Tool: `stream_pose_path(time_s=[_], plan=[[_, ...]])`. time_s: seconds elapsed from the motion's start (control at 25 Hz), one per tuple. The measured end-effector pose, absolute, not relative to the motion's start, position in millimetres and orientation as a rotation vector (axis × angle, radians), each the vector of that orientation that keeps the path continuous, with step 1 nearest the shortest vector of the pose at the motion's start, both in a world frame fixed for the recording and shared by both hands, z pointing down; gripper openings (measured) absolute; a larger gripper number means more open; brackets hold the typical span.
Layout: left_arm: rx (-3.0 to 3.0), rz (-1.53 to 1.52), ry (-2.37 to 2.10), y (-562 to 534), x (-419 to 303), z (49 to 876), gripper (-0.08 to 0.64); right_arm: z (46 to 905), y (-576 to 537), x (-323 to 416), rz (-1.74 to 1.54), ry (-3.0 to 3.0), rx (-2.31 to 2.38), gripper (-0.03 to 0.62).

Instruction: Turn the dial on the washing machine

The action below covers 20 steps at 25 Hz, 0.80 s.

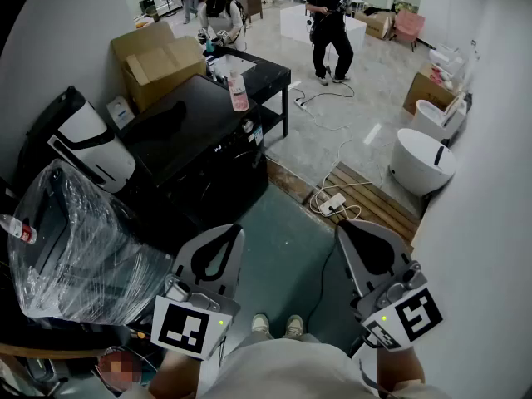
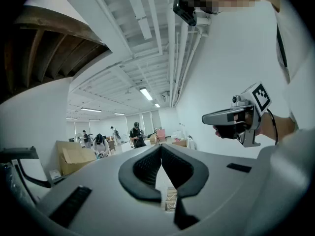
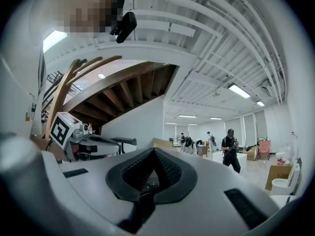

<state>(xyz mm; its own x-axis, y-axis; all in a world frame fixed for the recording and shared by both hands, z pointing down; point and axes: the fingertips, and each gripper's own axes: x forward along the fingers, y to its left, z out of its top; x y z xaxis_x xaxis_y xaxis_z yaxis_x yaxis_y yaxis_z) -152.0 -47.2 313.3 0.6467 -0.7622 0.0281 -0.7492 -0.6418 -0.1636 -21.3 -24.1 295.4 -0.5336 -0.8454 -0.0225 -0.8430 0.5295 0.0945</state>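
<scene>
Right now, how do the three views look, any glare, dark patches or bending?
Head view: even light, yet the black washing machine reads as a dark mass and the plastic-wrapped appliance glints. Left gripper view: fisheye bends the ceiling beams; the wall is very bright. Right gripper view: same bending, with deep shade under the wooden stairs.

head: high, steeply down | gripper views: along jaws, level | shared: standing person (image 1: 330, 23)

The black washing machine (image 1: 208, 131) stands upright against the left wall, untouched.

Tiled floor (image 1: 374, 90), perhaps white cable (image 1: 346, 148)
</scene>
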Motion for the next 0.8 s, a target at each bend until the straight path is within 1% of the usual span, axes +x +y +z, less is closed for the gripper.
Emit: stream_pose_path(time_s=[0.52,0.8], plan=[[-2.702,-0.203,1.309,-39.9,-164.7,328.6,0.02,308.2,-18.8,-10.9,-0.087,-2.674,1.53,0.028],[-2.692,-0.225,1.348,-38.7,-158.7,341.2,0.02,312.3,-18.5,6.9,-0.073,-2.685,1.561,0.028]])
